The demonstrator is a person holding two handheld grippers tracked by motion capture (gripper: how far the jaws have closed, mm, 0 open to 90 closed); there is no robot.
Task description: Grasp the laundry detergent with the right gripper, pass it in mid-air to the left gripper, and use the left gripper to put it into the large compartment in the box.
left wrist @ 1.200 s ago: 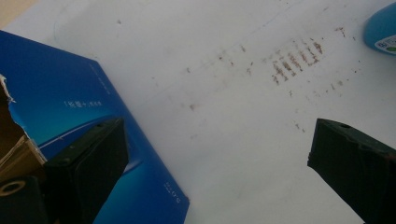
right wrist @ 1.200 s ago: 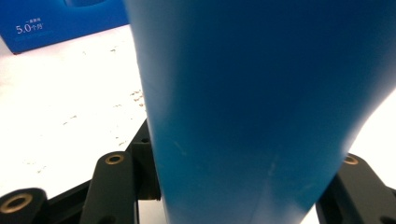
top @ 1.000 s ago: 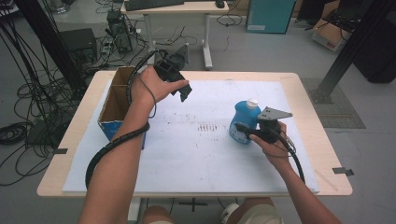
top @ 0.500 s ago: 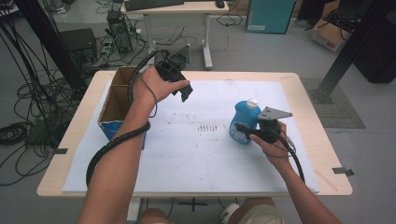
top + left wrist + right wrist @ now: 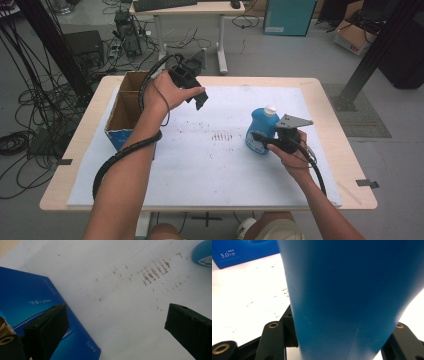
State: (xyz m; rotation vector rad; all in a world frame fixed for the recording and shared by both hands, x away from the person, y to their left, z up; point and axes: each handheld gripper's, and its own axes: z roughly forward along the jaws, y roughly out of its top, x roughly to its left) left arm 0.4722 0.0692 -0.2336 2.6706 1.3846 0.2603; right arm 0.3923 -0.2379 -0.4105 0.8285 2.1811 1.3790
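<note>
A white sheet [image 5: 200,165] is covering the wooden table [image 5: 345,165] in front of you, with a faint patch of brown marks near its middle, and a workshop floor strewn with cables is lying beyond the far edge. An open cardboard box [image 5: 125,107] with a blue front is sitting at the sheet's left edge.

Your right gripper [image 5: 265,141] is clamping the blue bottle [image 5: 260,127], which is standing upright on the sheet right of the middle, its white cap [image 5: 270,109] on top. In the right gripper view the bottle's body [image 5: 347,302] is sitting between the two black jaws, so you are gripping it low on the body. Your left gripper [image 5: 198,97] is hovering above the sheet near the box, jaws spread wide with nothing between them; the left gripper view is looking down past them at the box's blue side [image 5: 27,300] and the bare sheet.

You are most likely getting ready to lift the bottle and carry it toward the box. Since the hold is low and the bottle is tall, it may tip as it leaves the sheet, so be lifting straight up and slowly before moving sideways. Be keeping the squeeze firm but not crushing, as the plastic wall will probably flex. Be clearing the box's rim fully before lowering, and be holding your left gripper out of the path, or ready beside the box to steady it.
</note>
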